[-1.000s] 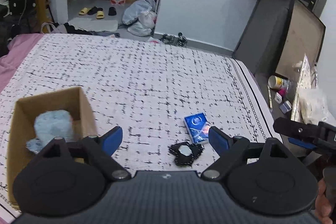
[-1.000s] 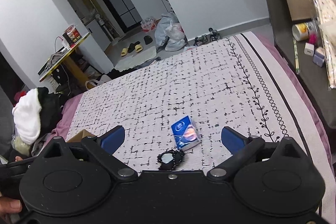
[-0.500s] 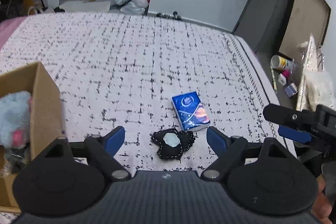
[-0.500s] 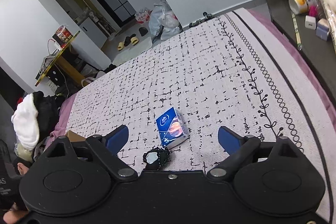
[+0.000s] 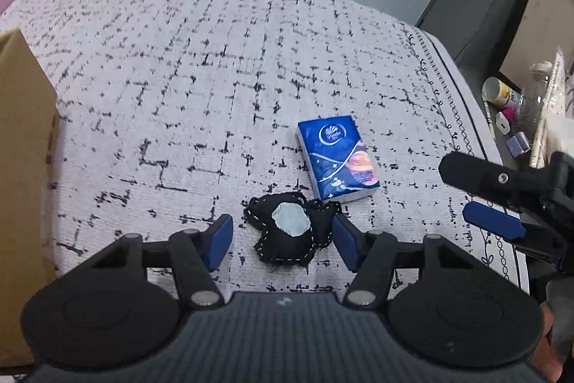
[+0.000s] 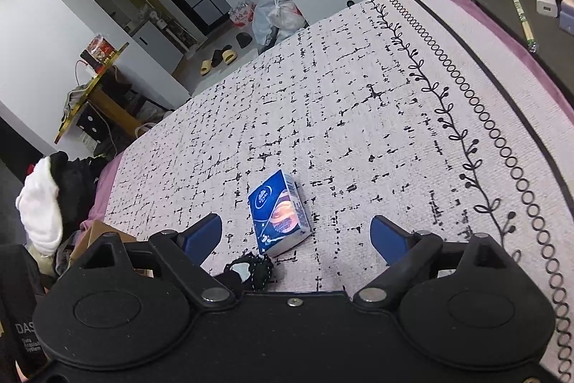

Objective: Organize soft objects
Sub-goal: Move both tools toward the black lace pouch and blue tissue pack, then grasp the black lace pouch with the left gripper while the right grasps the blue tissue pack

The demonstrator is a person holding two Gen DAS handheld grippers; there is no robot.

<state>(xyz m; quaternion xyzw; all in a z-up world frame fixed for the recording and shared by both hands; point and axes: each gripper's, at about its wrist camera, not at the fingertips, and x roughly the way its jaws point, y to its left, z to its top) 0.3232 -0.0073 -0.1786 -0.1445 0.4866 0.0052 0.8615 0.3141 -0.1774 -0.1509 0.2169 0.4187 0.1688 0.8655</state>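
A small black soft toy with white stitching and a pale patch (image 5: 290,231) lies on the bed between the open fingers of my left gripper (image 5: 283,236). A blue tissue pack (image 5: 337,159) lies just beyond it. In the right wrist view the tissue pack (image 6: 279,214) lies between the open fingers of my right gripper (image 6: 297,236), and the black toy (image 6: 247,271) sits at the housing's edge, partly hidden. The right gripper also shows in the left wrist view (image 5: 495,200) at the right, beside the bed edge.
A cardboard box (image 5: 21,146) stands at the left on the patterned bedspread (image 5: 201,67). A dark side surface to the right holds a cup (image 5: 497,92) and small items. Clothes are piled at the left in the right wrist view (image 6: 46,200).
My left gripper has swung right from the box and come down over the black toy, which now sits between its fingers. My right gripper has moved closer to the tissue pack.
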